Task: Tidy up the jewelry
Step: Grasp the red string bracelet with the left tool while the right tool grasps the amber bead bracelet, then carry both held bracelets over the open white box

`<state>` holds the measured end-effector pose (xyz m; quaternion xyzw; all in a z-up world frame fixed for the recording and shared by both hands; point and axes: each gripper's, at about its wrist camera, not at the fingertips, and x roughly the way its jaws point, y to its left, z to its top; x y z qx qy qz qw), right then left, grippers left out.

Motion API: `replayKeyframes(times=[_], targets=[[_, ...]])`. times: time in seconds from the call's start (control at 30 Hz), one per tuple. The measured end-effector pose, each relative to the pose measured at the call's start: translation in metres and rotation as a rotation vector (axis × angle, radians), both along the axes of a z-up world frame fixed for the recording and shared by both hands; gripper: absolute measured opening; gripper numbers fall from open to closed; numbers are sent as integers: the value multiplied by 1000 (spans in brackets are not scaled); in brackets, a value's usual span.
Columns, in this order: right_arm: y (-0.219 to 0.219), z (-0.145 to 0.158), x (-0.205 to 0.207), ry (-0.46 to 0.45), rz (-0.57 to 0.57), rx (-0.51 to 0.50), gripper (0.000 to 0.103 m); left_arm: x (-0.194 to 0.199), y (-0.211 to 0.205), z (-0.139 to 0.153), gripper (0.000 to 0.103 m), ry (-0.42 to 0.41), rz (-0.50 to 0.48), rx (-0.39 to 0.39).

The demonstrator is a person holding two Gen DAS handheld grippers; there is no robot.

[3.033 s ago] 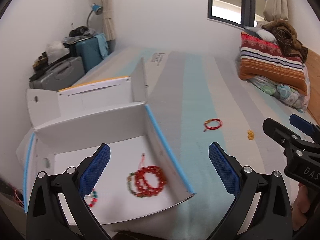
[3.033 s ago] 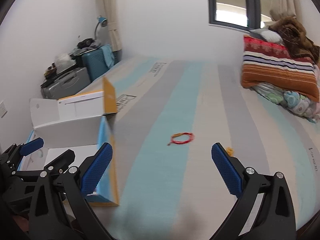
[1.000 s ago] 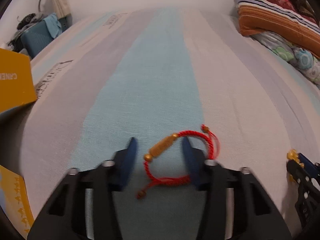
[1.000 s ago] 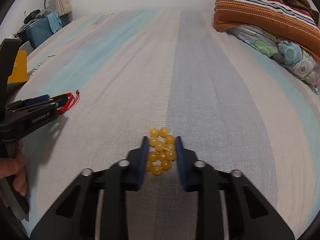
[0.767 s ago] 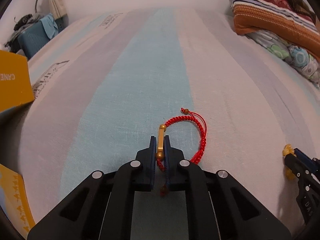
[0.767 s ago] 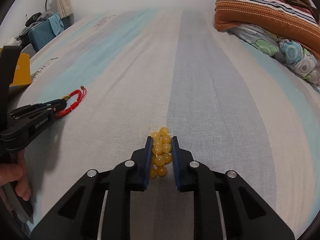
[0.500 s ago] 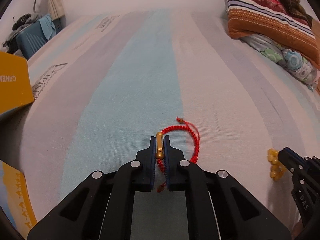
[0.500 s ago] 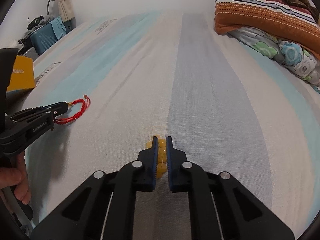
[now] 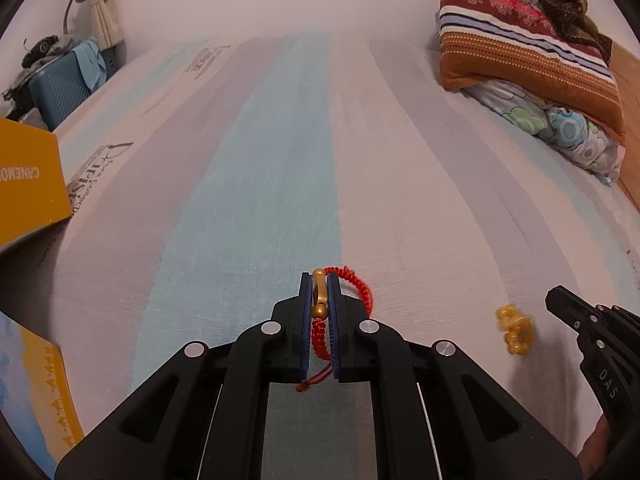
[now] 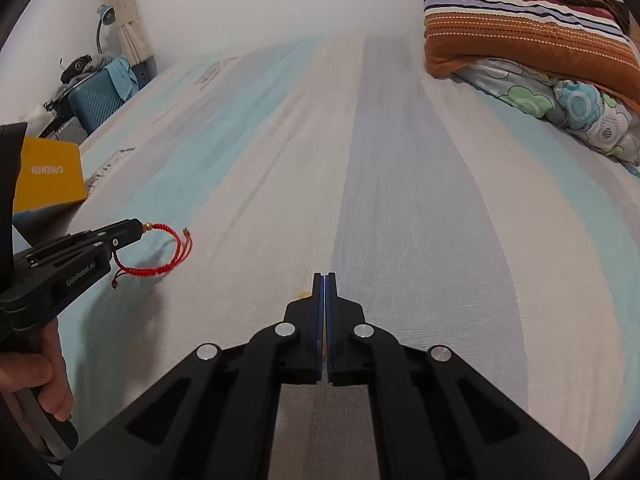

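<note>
Red cord bracelet is clamped in the left tool; yellow box, its goal, lies at frame left. Right tool is shut on the yellow bead bracelet.

Red cord bracelet, yellow beads, striped sheet

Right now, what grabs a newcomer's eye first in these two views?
The red cord bracelet, its gold bead pinched in the left gripper over the blue stripe of the bedsheet. Then the yellow bead bracelet at the right gripper tip, lower right in the left view.
</note>
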<state>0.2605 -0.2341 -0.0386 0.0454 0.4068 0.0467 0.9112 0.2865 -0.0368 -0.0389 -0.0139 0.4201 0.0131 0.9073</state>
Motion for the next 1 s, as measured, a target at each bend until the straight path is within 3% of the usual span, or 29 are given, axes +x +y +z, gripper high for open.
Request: replayKeyframes(times=[0.27,0.33,0.37,0.4,0.67,0.73,0.8,1.0], targets=[[-4,-4,3,23,-13,20,4,-7,-1,11,7,-18,-28,-11],[-4,-12,9,47,-22,36,25,-7,-1,9,7,-13,-30,-11],[-4,-14,10,49,-28,39,42,-6,-1,9,7,-10,-33,-12],[-3,-18,11,47,-32,32,44,-6,-1,8,7,-9,-33,-12],[11,-44,20,105,-10,-39,43,-4,2,7,7,-4,-33,-16],[14,-45,20,103,-12,-84,20,-5,2,8,7,-5,-34,-17],[14,-44,19,103,2,-93,9,-5,2,8,7,-5,-35,-17],[10,-34,14,82,7,-67,9,-5,2,10,7,-9,-40,-19]])
